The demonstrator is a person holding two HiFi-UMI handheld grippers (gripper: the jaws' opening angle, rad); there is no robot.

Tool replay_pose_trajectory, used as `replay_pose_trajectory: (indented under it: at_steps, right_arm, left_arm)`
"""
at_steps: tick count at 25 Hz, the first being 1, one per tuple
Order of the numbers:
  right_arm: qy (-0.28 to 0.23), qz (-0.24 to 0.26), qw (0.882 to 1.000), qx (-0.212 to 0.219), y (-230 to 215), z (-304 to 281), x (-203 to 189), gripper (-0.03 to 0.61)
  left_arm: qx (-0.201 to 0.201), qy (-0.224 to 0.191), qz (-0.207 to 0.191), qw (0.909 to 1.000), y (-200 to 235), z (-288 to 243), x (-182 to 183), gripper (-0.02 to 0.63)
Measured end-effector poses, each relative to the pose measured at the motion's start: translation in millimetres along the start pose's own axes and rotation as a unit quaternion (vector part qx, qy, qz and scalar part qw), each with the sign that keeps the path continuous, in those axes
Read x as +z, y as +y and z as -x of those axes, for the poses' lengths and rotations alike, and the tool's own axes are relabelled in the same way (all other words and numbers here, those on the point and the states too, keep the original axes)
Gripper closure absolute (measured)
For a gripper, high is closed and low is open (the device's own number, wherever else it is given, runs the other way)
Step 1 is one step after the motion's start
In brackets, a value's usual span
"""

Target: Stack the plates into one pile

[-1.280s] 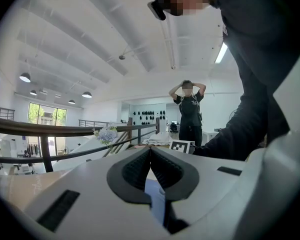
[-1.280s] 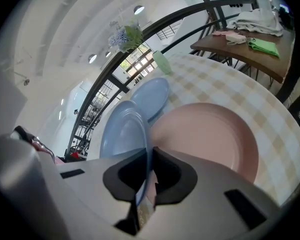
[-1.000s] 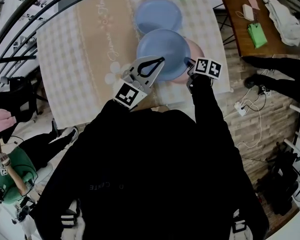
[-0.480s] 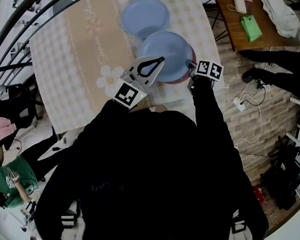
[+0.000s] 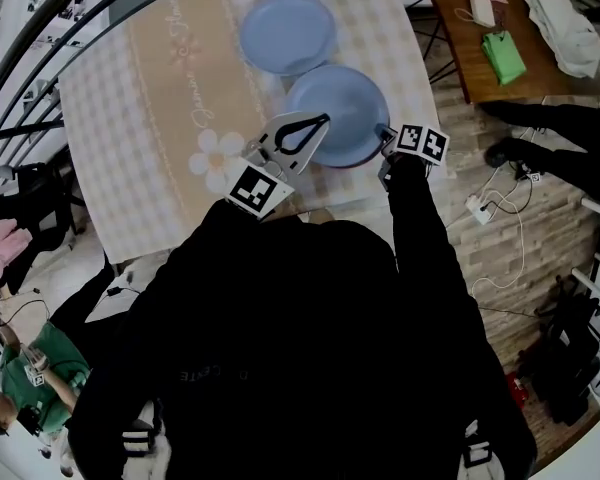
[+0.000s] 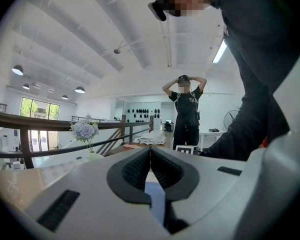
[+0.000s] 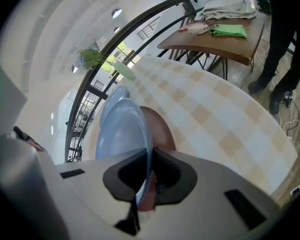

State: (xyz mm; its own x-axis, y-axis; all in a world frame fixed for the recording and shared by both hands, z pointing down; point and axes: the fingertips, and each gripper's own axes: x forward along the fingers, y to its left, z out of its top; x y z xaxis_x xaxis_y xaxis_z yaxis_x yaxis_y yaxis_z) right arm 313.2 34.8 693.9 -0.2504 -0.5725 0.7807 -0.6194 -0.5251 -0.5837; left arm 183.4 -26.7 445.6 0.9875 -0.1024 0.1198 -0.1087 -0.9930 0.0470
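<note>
Blue plate (image 7: 121, 129) over pink plate (image 7: 162, 128)
Right gripper (image 7: 149, 171) pinches its rim; left gripper (image 6: 150, 160) closed, empty. Thin edge hold could slip.

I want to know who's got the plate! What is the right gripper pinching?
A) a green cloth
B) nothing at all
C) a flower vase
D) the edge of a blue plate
D: in the right gripper view, the right gripper has its jaws closed on the rim of the blue plate, which it holds just above a pink plate.
</note>
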Motion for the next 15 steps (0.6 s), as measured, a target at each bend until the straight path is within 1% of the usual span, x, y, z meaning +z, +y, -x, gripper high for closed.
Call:
replay_pose_trajectory:
  at_steps: [15]
  right_arm:
    - [0.008, -0.005, 1.000, -0.012, -20, -1, -4, 0.554]
  left_arm:
    - [0.005, 0.007, -0.007, 0.9999, -7, -1, -1, 0.592]
